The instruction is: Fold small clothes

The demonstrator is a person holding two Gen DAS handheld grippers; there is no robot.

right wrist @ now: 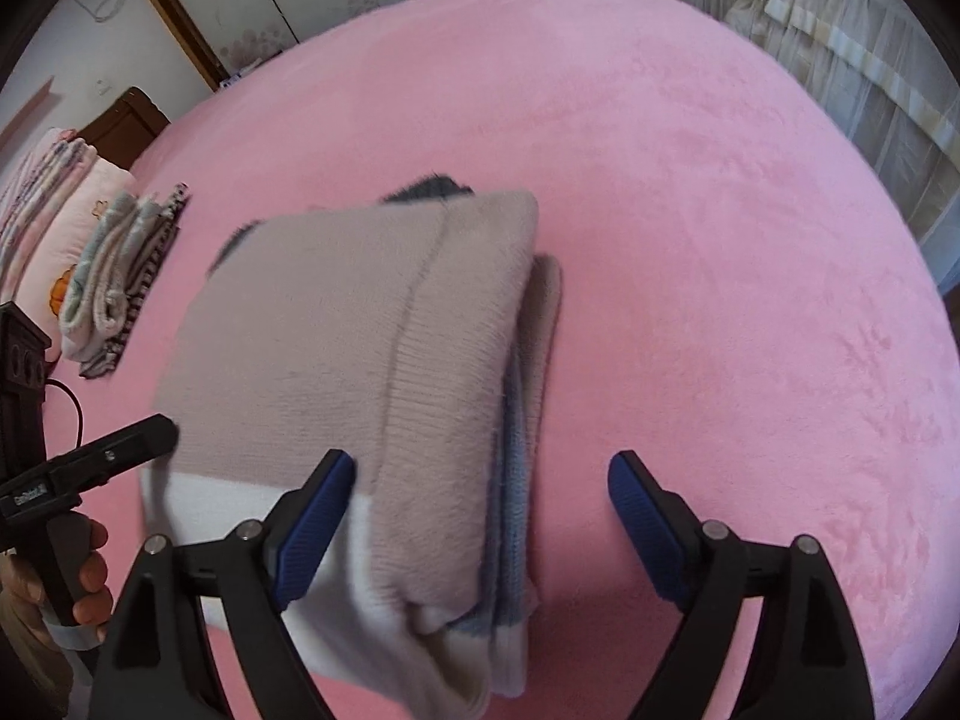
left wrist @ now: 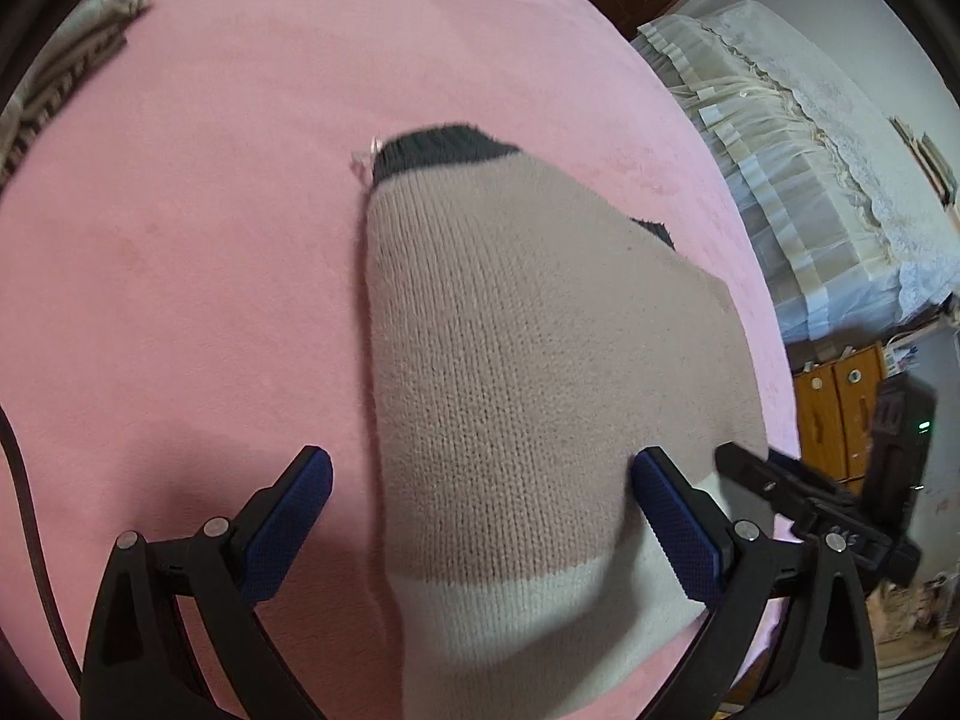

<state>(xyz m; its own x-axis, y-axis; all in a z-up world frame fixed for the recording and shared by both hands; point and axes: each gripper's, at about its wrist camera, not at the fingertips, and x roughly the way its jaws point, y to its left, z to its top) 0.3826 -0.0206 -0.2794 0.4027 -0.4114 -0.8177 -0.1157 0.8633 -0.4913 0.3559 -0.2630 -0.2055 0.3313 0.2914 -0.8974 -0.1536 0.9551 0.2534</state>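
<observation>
Between the spread fingers of both grippers lies a folded knit sweater [right wrist: 372, 324] on a soft pink blanket [right wrist: 720, 240]. The sweater is dusty pink, with a white band near the fingers and a dark grey edge at the far end.

The left gripper [left wrist: 480, 480] stands wide open, with the sweater's left edge in the gap and its right blue pad [left wrist: 672, 516] over the knit. Whether that pad touches the wool cannot be told. The right gripper [right wrist: 480, 480] is wide open too, with the sweater's right folded edge in the gap. Its pads press on nothing.

Only the right view shows the stacked layers along the fold, with a bluish layer under the pink. It also shows a pile of folded small clothes [right wrist: 114, 282] well left of the fingers, and a hand [right wrist: 90, 582] holding the other gripper's handle. Only the left view shows the knit stitches up close. It also shows a small clear tag [left wrist: 365, 161] by the grey edge.

A frilly white curtain [left wrist: 780, 138] hangs past the blanket, far right of the fingers. A wooden cabinet [left wrist: 840, 414] stands below it.
</observation>
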